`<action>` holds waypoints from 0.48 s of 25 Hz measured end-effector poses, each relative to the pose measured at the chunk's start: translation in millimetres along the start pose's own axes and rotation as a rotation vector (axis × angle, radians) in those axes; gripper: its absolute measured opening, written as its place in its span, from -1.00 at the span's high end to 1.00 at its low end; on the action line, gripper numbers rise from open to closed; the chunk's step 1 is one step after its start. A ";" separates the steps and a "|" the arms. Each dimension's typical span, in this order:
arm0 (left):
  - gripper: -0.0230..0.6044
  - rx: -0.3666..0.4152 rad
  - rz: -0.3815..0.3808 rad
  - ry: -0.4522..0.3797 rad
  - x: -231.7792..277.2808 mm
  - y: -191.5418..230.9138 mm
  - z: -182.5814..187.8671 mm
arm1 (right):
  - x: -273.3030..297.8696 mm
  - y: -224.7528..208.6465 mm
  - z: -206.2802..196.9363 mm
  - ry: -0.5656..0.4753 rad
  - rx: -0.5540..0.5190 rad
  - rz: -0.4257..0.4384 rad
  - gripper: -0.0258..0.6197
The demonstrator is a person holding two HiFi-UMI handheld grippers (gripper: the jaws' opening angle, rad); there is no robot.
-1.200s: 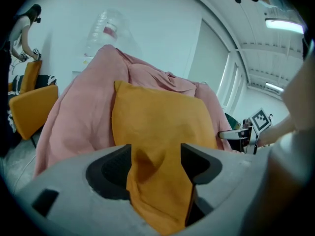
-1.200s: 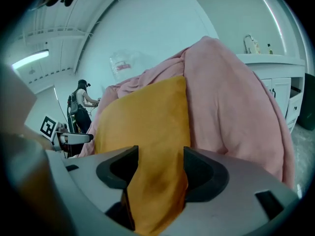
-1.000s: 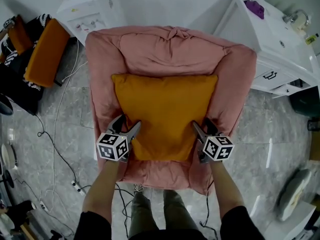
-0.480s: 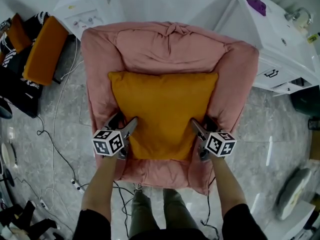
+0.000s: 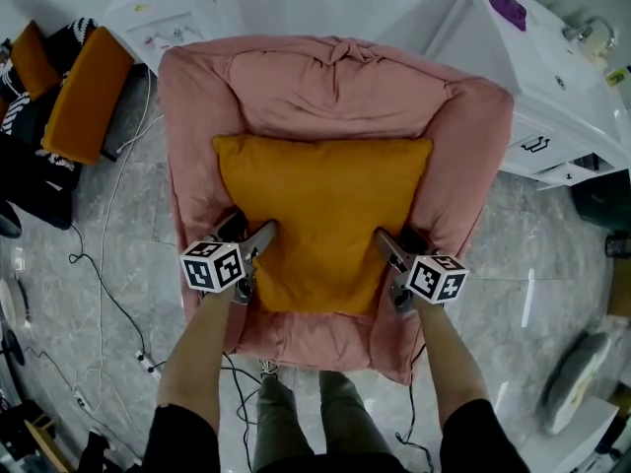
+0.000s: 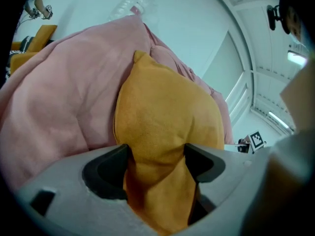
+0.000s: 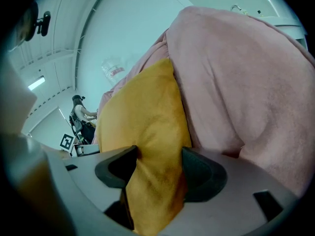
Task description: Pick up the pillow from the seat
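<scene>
Your left gripper [image 5: 248, 231] has just spread its jaws wide, and your right gripper [image 5: 394, 239] did likewise before easing in slightly. Each has a front edge of the orange pillow [image 5: 320, 215] filling its gap, not yet pinched, I'd judge. The pillow lies on the pink armchair [image 5: 335, 87] seat — squeeze both, then lift.

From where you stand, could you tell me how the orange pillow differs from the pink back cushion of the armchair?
Colour: the pillow is mustard orange, the back cushion dusty pink like the armchair. Surface: the pillow is smooth, the back cushion creased, with a gathered knot at its top. Place: the pillow lies on the seat, in front of the back cushion. Both are soft, wide rectangles.
</scene>
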State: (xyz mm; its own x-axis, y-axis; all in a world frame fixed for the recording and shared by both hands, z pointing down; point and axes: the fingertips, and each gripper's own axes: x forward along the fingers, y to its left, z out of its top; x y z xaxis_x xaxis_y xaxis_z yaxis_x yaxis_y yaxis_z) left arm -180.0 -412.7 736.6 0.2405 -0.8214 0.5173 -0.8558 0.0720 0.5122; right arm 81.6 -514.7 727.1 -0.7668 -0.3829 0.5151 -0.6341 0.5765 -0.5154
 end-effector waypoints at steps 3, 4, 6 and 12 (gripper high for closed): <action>-0.21 0.004 -0.017 -0.002 -0.8 -2.1 1.1 | -1.6 3.0 -0.4 -0.013 0.002 0.008 0.10; -0.12 0.005 -0.026 -0.001 -1.5 -3.7 1.4 | -2.3 3.7 -0.7 -0.018 0.000 0.008 0.15; 0.03 0.001 -0.037 -0.002 -4.3 -6.5 1.5 | -4.1 4.7 -1.8 -0.026 -0.007 -0.003 0.26; 0.33 0.000 -0.011 -0.010 -16.7 -8.9 0.7 | -17.6 2.8 -5.8 -0.033 -0.061 -0.091 0.82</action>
State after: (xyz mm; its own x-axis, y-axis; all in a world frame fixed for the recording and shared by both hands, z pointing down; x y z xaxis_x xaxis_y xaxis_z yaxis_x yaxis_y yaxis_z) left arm -176.7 -400.0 722.9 0.2449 -0.8278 0.5047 -0.8530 0.0634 0.5180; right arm 93.9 -502.2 720.6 -0.7101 -0.4581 0.5347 -0.6945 0.5806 -0.4250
